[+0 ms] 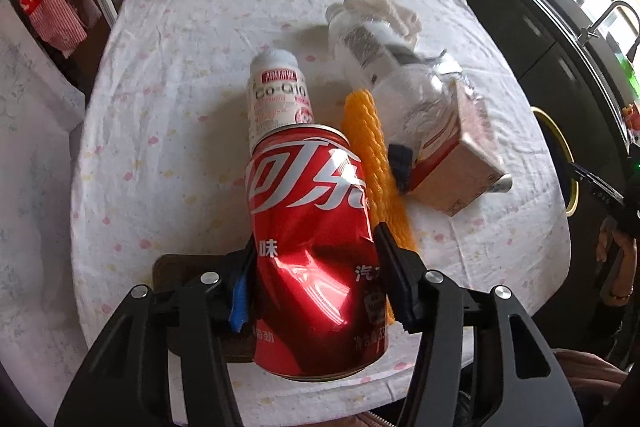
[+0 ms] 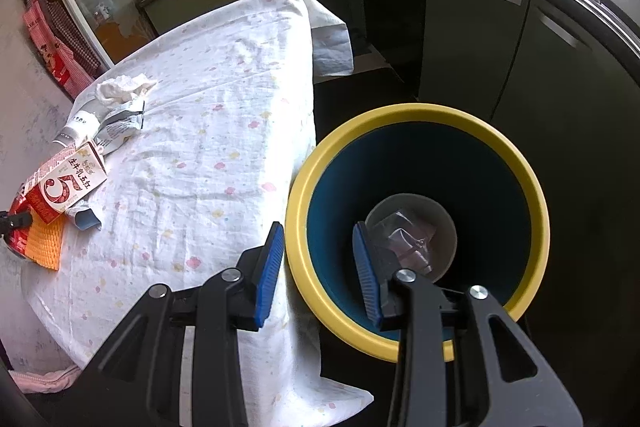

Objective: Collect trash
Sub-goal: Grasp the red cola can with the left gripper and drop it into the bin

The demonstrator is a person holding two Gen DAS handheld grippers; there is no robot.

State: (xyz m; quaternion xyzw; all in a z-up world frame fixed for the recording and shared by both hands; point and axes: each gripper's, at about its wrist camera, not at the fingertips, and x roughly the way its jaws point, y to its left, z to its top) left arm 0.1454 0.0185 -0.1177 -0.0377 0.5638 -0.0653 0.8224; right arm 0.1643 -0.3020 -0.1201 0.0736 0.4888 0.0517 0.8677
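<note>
My left gripper [image 1: 316, 259] is shut on a dented red cola can [image 1: 312, 239] above the near part of the table. Behind it lie a white Co-Q10 bottle [image 1: 278, 95], an orange foam net [image 1: 370, 155], a clear plastic bottle [image 1: 368, 47], a milk carton [image 1: 460, 163] and a crumpled tissue [image 1: 396, 11]. My right gripper [image 2: 318, 263] is open and empty over the rim of a yellow-rimmed blue bin [image 2: 532, 179] beside the table. Clear plastic trash [image 2: 412, 243] lies in the bin's bottom.
The table wears a white flowered cloth [image 2: 224, 131]. Dark kitchen cabinets [image 2: 500, 39] and a counter run behind the bin. A dark coaster [image 1: 176, 271] lies under the left gripper. The carton [image 2: 68, 183] and tissue [image 2: 124, 87] show in the right wrist view.
</note>
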